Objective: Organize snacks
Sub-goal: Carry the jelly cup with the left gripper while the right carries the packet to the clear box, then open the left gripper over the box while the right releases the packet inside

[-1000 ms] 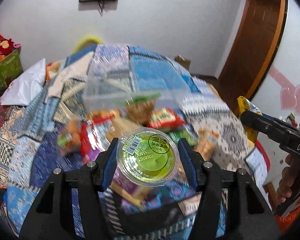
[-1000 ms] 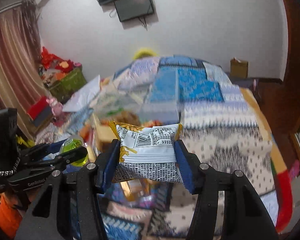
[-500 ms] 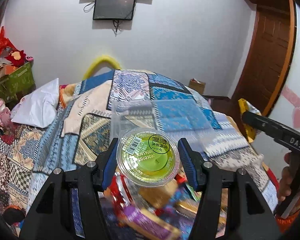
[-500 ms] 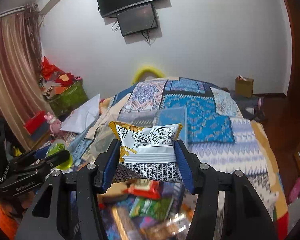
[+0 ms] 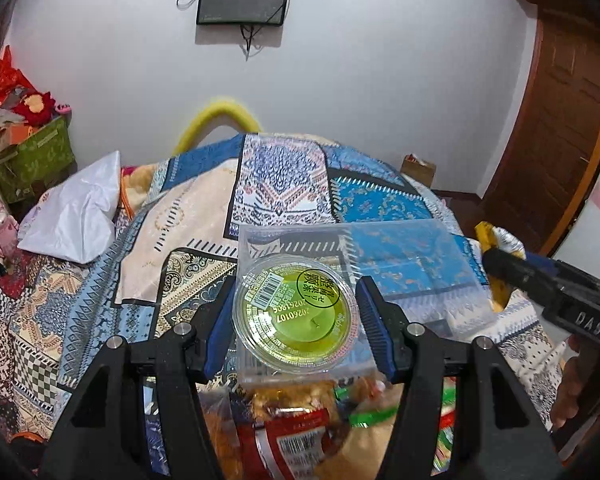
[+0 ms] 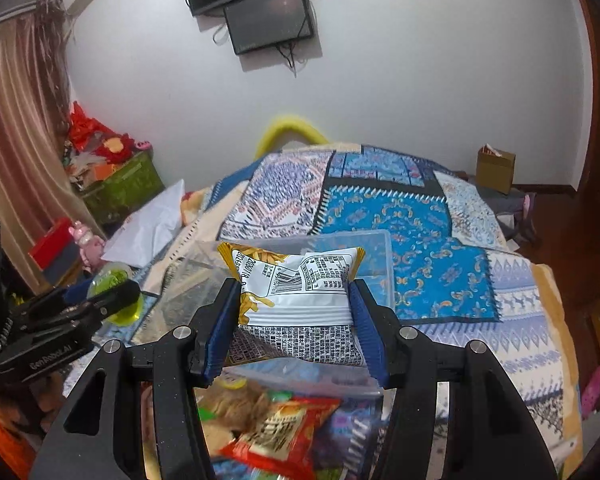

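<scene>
The left gripper (image 5: 296,316) is pinching one round green jelly cup (image 5: 296,314), its two blue pads pressing against the cup's sides, with the printed lid facing the camera. The right gripper (image 6: 296,320) is clamping one white-and-yellow snack packet (image 6: 296,288) across its middle, barcode side showing, and the packet is bulging between the two pads.

One clear plastic container (image 5: 412,264) is sitting on the patchwork quilt (image 5: 80,300) directly ahead of and below both grippers; whether it has one compartment or more cannot be told. The cup is hanging over the container's near left part, the packet over its near edge.

Beneath and just behind the fingers, a loose pile of snacks (image 6: 276,432) is lying on the quilt: one red packet (image 5: 300,444) is reading clearly, while the others are too blurred to count.

To the far left of the right gripper, the left gripper with its green cup is showing. One white pillow (image 5: 76,216) is lying well off to the left.
</scene>
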`<state>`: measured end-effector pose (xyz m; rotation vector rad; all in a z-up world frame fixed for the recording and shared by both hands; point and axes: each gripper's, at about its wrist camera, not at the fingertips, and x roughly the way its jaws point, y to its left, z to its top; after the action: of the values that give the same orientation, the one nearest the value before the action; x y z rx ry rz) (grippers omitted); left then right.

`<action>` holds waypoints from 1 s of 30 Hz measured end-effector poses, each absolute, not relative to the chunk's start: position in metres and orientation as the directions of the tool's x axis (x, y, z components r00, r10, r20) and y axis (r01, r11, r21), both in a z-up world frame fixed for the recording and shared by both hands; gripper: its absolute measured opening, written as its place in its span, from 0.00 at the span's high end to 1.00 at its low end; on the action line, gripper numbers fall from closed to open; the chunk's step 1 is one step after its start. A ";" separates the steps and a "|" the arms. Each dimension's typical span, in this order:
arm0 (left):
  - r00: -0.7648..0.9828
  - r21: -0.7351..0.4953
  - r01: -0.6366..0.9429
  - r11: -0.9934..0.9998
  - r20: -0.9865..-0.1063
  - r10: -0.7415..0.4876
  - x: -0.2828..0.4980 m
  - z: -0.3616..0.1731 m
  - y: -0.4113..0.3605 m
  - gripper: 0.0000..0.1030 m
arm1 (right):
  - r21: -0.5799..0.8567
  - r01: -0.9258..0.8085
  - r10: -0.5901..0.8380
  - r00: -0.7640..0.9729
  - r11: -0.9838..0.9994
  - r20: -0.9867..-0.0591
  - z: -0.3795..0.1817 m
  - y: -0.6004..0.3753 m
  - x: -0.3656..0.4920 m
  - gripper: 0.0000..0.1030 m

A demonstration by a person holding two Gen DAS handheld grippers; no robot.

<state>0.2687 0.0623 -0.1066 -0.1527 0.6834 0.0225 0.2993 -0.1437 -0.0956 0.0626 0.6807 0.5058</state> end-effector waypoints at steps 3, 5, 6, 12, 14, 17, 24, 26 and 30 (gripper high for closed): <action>0.747 -0.142 -0.075 0.987 -0.663 -0.039 0.284 -0.121 0.064 0.44 | 0.204 -0.427 0.453 0.637 0.881 -0.623 -0.109 -0.135 0.312 0.50; 0.731 -0.142 -0.077 0.987 -0.681 -0.041 0.293 -0.130 0.064 0.44 | 0.197 -0.427 0.445 0.621 0.882 -0.645 -0.118 -0.130 0.319 0.50; 0.722 -0.142 -0.079 0.987 -0.691 -0.042 0.297 -0.134 0.064 0.44 | 0.197 -0.427 0.442 0.610 0.882 -0.657 -0.122 -0.128 0.323 0.50; 0.671 -0.159 -0.067 0.985 -0.738 -0.074 0.317 -0.155 0.061 0.44 | 0.178 -0.440 0.422 0.553 0.880 -0.719 -0.143 -0.115 0.337 0.50; 0.655 -0.154 -0.066 0.986 -0.752 -0.073 0.322 -0.161 0.060 0.44 | 0.169 -0.442 0.409 0.533 0.881 -0.741 -0.149 -0.111 0.341 0.50; 0.634 -0.141 -0.063 0.988 -0.770 -0.069 0.328 -0.169 0.057 0.44 | 0.171 -0.442 0.401 0.504 0.880 -0.765 -0.157 -0.106 0.345 0.50; 0.621 -0.107 -0.063 0.992 -0.783 -0.045 0.333 -0.176 0.052 0.44 | 0.133 -0.463 0.377 0.487 0.876 -0.788 -0.162 -0.095 0.346 0.49; 0.634 -0.102 -0.069 0.992 -0.773 -0.036 0.332 -0.173 0.053 0.43 | 0.134 -0.467 0.377 0.479 0.874 -0.793 -0.164 -0.094 0.347 0.47; 0.648 -0.094 -0.071 0.993 -0.761 -0.026 0.330 -0.166 0.056 0.43 | 0.121 -0.465 0.362 0.474 0.877 -0.803 -0.166 -0.091 0.346 0.46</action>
<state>0.3304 0.0557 -0.1660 -0.1194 0.8661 0.0258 0.3464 -0.0913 -0.1665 -0.1198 0.9514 0.5073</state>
